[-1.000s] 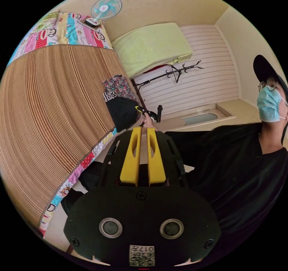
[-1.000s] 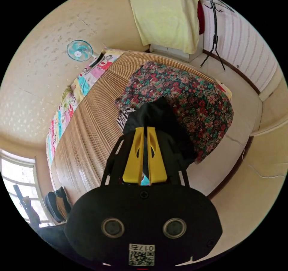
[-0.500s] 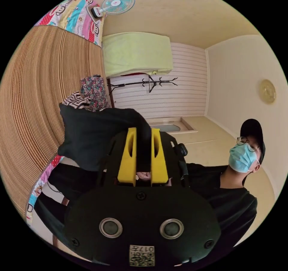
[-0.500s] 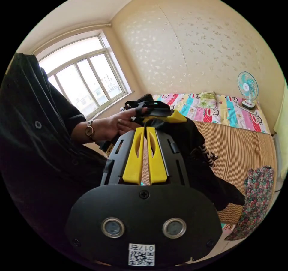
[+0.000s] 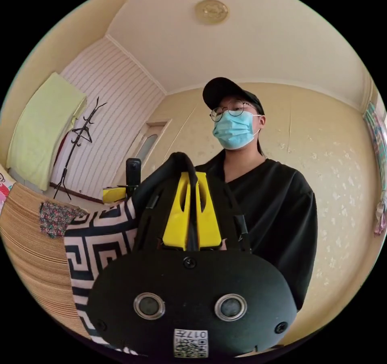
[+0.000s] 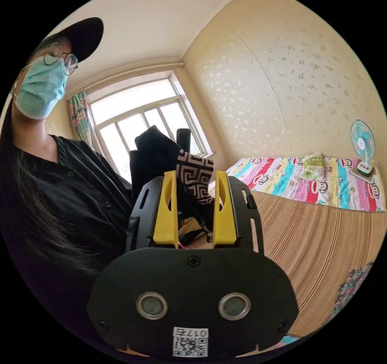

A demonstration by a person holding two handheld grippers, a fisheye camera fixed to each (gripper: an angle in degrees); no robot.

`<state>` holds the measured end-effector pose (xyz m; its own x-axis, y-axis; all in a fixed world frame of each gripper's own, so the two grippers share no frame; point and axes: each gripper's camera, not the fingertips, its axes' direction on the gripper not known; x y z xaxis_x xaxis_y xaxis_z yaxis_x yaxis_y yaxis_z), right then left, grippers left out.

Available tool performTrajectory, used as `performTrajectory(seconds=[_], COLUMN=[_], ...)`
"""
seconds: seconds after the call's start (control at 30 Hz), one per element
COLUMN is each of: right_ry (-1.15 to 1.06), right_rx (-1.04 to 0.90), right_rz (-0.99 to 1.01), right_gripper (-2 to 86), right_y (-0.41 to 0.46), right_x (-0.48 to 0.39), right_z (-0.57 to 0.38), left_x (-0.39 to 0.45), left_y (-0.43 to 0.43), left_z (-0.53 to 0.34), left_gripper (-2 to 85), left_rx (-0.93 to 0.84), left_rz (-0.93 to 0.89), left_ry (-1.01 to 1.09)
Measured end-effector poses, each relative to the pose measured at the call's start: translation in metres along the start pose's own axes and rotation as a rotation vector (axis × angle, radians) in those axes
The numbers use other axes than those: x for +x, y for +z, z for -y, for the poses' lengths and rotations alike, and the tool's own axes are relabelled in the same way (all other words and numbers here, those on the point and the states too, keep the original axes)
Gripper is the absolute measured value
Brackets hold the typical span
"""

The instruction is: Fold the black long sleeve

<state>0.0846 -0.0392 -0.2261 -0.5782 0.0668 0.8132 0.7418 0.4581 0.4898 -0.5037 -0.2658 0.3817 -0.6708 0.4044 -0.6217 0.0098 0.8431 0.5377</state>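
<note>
In the left gripper view my left gripper is shut on a fold of the black long sleeve, which drapes over the jaw tips. A black-and-white patterned cloth hangs with it at the left. The right gripper shows beside it as a yellow and black shape. In the right gripper view my right gripper is open, jaws wide apart. The black long sleeve and the patterned cloth hang in the air just beyond and between the jaws, neither jaw pressing on them.
A person in a black shirt stands close behind the garment. The bed's bamboo mat lies to the right with a cartoon sheet and a fan. A floral cloth rests on the mat; a coat stand is beyond.
The left gripper has closed on the black garment and the right gripper, shut on it before, has opened. The garment is lifted off the bed, the patterned cloth with it. Both cameras swung upward.
</note>
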Motion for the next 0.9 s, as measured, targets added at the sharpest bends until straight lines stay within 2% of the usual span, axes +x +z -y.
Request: performTrajectory(seconds=[0.07, 0.1, 0.13, 0.17, 0.27, 0.33, 0.37, 0.43, 0.53, 0.67, 0.73, 0.9], right_ry=[-0.056, -0.092, -0.116, -0.102, -0.083, -0.121, -0.137, -0.180, -0.216, -0.247, -0.286, -0.330], right_rx=[-0.081, -0.117, -0.106, -0.081, 0.079, 0.155, 0.162, 0.195, 0.175, 0.130, 0.100, 0.128], right_rz=[0.104, 0.190, 0.260, 0.248, 0.029, -0.114, -0.137, -0.187, -0.191, -0.277, -0.347, -0.436], right_gripper=[12.0, 7.6, 4.8, 4.2, 2.8, 2.4, 2.3, 2.1, 2.0, 1.9, 1.9, 2.1], right_y=[0.034, 0.053, 0.060, 0.059, 0.028, 0.002, -0.001, -0.003, 0.006, 0.019, 0.028, 0.026], right_x=[0.003, 0.003, 0.002, 0.003, -0.001, -0.017, -0.023, -0.043, -0.059, -0.074, -0.086, -0.101], right_z=[0.009, 0.013, 0.017, 0.020, 0.033, 0.048, 0.052, 0.060, 0.069, 0.077, 0.078, 0.073], left_x=[0.007, 0.009, 0.012, 0.014, 0.045, 0.073, 0.077, 0.086, 0.089, 0.071, 0.050, -0.008], left_y=[0.014, 0.022, 0.027, 0.028, 0.018, 0.002, -0.001, -0.014, -0.004, 0.027, 0.058, 0.130], left_z=[0.003, 0.001, -0.002, -0.003, -0.014, -0.027, -0.030, -0.043, -0.049, -0.036, -0.015, 0.029], left_gripper=[-0.8, -0.8, -0.8, -0.8, -0.6, -0.1, 0.1, 2.0, 9.2, 13.7, 16.1, 15.7], left_rx=[-0.039, -0.049, -0.054, -0.056, -0.032, -0.005, 0.003, 0.077, 0.115, 0.073, 0.020, -0.099], left_rz=[-0.003, 0.015, 0.050, 0.072, 0.197, 0.441, 0.512, 0.775, 0.898, 0.977, 0.956, 0.907], left_ry=[-0.003, -0.014, -0.031, -0.043, -0.032, -0.122, -0.163, -0.327, -0.348, -0.374, -0.331, -0.278])
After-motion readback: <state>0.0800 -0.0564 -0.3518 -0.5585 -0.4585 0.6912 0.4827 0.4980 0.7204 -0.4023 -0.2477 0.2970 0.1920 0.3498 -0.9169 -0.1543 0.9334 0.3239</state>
